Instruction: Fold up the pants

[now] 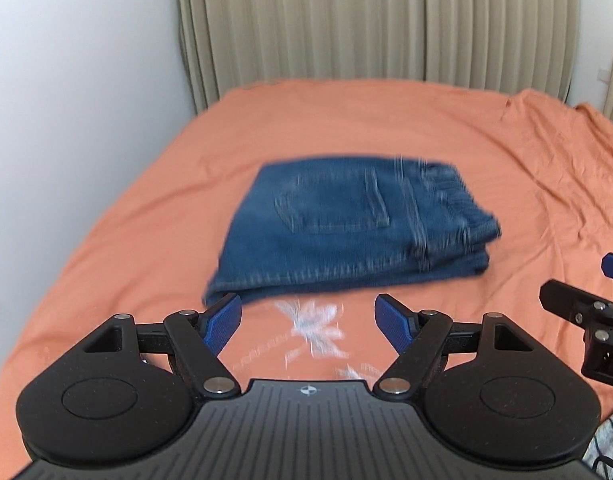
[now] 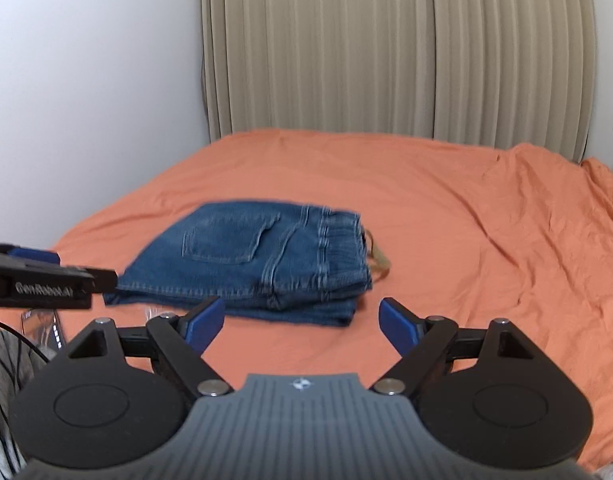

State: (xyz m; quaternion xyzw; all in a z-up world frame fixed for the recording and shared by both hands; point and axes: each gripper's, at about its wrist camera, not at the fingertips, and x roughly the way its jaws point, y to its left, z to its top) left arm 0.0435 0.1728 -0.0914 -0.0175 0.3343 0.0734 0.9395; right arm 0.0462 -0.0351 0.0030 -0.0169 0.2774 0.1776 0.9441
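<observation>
Above the near edge of the bed, the left gripper (image 1: 308, 320) hangs with its blue pads (image 1: 222, 322) spread wide and nothing between them. Beside it the right gripper (image 2: 300, 322) is likewise released, its jaws apart and empty over bare sheet. Just beyond both tools lie the folded jeans (image 1: 346, 232), a compact blue denim stack with a back pocket (image 1: 332, 208) facing up and the gathered waistband (image 2: 342, 240) toward the right. Neither gripper touches the denim. A tan strip (image 2: 376, 258), perhaps a belt or strap, pokes out from under the waistband end; blur makes it hard to tell. Everything rests on the orange bedsheet (image 2: 486, 240), which is wrinkled toward the right. Beige pleated curtains (image 2: 386, 48) hang behind the bed, beside a white wall (image 1: 78, 80).
</observation>
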